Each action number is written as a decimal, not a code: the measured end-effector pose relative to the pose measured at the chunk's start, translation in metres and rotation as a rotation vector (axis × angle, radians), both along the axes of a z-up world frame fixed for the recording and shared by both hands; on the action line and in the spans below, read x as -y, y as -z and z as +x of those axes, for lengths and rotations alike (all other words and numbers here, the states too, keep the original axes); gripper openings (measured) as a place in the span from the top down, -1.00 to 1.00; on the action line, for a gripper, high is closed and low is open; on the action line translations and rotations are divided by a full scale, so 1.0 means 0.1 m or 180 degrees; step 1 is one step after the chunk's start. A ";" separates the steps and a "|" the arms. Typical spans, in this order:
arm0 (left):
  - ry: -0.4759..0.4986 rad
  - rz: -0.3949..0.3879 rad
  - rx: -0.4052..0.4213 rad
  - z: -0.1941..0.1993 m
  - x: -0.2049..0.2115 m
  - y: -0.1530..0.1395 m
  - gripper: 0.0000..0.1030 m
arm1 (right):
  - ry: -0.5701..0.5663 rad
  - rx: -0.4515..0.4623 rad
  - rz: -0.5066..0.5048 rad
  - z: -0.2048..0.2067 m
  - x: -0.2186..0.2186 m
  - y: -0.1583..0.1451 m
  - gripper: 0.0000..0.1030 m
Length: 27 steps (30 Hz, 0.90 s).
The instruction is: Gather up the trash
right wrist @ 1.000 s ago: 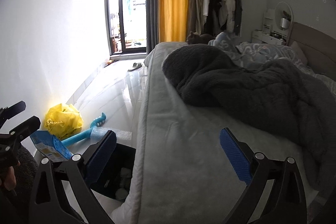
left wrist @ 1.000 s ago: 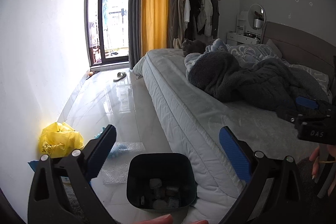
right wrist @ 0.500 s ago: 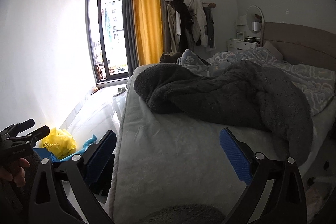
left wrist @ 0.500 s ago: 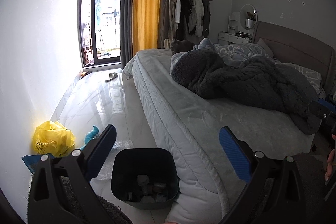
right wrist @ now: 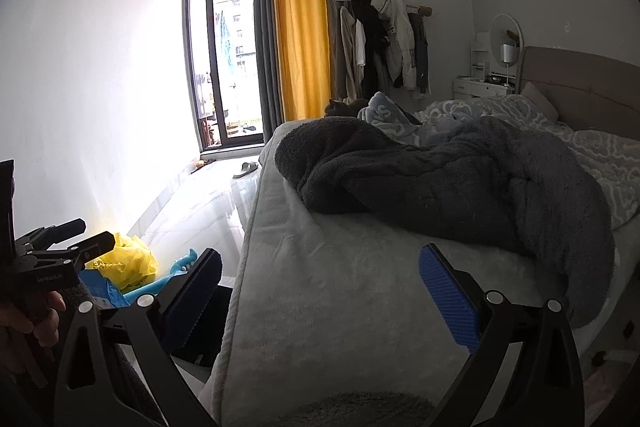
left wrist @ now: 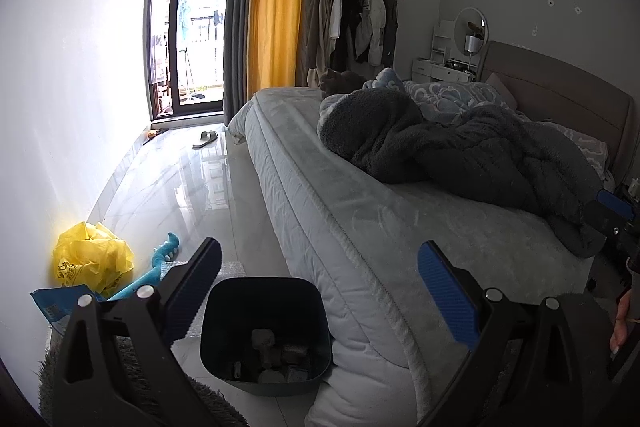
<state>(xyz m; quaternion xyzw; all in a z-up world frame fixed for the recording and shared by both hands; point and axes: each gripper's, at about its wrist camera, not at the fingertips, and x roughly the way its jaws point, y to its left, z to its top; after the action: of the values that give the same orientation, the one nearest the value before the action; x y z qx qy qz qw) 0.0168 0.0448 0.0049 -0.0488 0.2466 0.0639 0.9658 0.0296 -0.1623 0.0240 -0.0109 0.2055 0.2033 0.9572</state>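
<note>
A dark bin (left wrist: 224, 323) with several bits of trash in it stands on the floor against the bed's corner. A crumpled yellow bag (left wrist: 93, 259), a blue packet (left wrist: 52, 305), a teal toy (left wrist: 158, 267) and bubble wrap (left wrist: 230, 269) lie on the floor by the left wall. My left gripper (left wrist: 320, 299) is open and empty above the bin. My right gripper (right wrist: 320, 299) is open and empty above the bed; its view shows the yellow bag (right wrist: 130, 263) and blue packet (right wrist: 100, 291) too.
The bed (left wrist: 400, 227) with a dark grey blanket (left wrist: 460, 151) fills the right. A cat (left wrist: 340, 81) sits at its far end. A slipper (left wrist: 205, 139) lies near the balcony door. A shaggy rug (left wrist: 132, 379) is under my left gripper.
Both grippers have drawn back and risen. The right view swung from the bed's left edge to over the mattress. Both stayed open.
</note>
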 end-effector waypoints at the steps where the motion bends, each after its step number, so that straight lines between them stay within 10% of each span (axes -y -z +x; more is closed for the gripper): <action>1: 0.0006 0.0003 0.0002 0.00 0.00 0.00 -0.94 | 0.0000 0.0001 -0.0005 0.00 0.00 0.00 -0.93; 27: 0.0015 0.0015 -0.0011 -0.03 -0.03 -0.01 -0.94 | -0.0009 -0.0003 -0.0049 -0.02 -0.04 -0.01 -0.93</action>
<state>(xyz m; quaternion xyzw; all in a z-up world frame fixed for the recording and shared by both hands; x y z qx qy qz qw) 0.0142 0.0483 0.0062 -0.0458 0.2482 0.0622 0.9656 0.0275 -0.1586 0.0250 -0.0185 0.2075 0.2030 0.9568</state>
